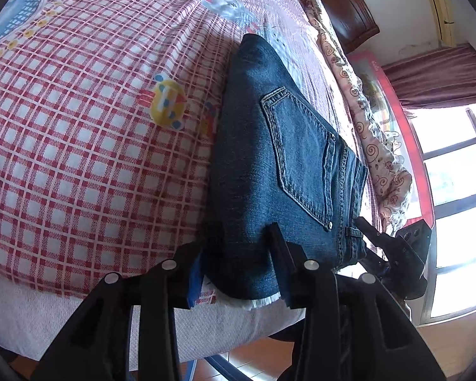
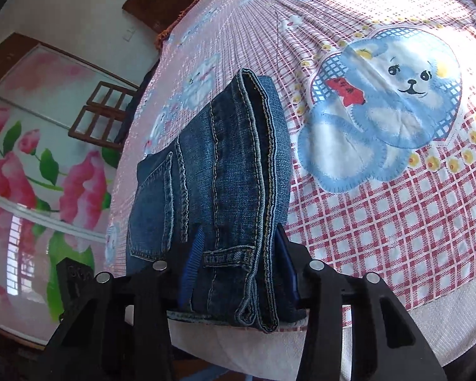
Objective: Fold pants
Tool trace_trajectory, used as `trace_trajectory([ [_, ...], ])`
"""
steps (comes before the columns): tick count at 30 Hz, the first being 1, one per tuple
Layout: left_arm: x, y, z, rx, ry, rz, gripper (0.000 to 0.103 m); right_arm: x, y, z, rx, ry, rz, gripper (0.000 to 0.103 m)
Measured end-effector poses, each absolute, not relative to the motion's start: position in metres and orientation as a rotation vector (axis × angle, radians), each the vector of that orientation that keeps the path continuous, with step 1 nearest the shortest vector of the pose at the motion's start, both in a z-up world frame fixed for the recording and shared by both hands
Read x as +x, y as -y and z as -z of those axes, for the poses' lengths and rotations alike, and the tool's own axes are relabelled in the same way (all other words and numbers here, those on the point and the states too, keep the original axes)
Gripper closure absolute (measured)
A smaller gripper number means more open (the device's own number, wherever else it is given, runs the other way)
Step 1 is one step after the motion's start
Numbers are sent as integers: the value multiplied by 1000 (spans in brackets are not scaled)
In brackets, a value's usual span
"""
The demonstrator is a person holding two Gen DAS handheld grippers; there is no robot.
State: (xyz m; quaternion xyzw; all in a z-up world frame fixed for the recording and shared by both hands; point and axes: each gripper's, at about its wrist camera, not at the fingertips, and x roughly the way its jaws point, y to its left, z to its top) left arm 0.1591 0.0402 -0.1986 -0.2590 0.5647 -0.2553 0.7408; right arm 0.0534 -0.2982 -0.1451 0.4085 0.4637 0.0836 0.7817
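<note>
Folded dark-blue denim pants [image 1: 288,158] on red-checked cotton bedsheet [image 1: 79,127], edge at 6 o'clock. Left gripper [image 1: 242,254] and right gripper [image 2: 234,260] both clamp denim.

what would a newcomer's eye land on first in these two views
The folded blue jeans lie near the edge of the bed, on a red-and-white checked sheet. The left gripper and right gripper each straddle the near end of the denim. Beside the jeans, the right wrist view shows a big blue cartoon bear printed on the sheet.
</note>
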Motion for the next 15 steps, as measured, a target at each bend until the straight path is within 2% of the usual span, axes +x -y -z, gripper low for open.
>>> trace_trajectory([
  [5,152,-18,185,-402,-1205,524,57,56,311,163,966,-1009,-193,67],
  [8,149,-8,177,-268,-1170,466,44,55,305,158,899,-1002,-187,67],
  [10,148,-4,174,-213,-1158,426,34,55,300,153,861,-1010,-176,72],
  [12,148,-1,172,-179,-1148,402,28,56,295,145,809,-1020,-170,78],
  [15,150,1,172,-144,-1149,355,16,59,292,145,793,-1038,-158,78],
])
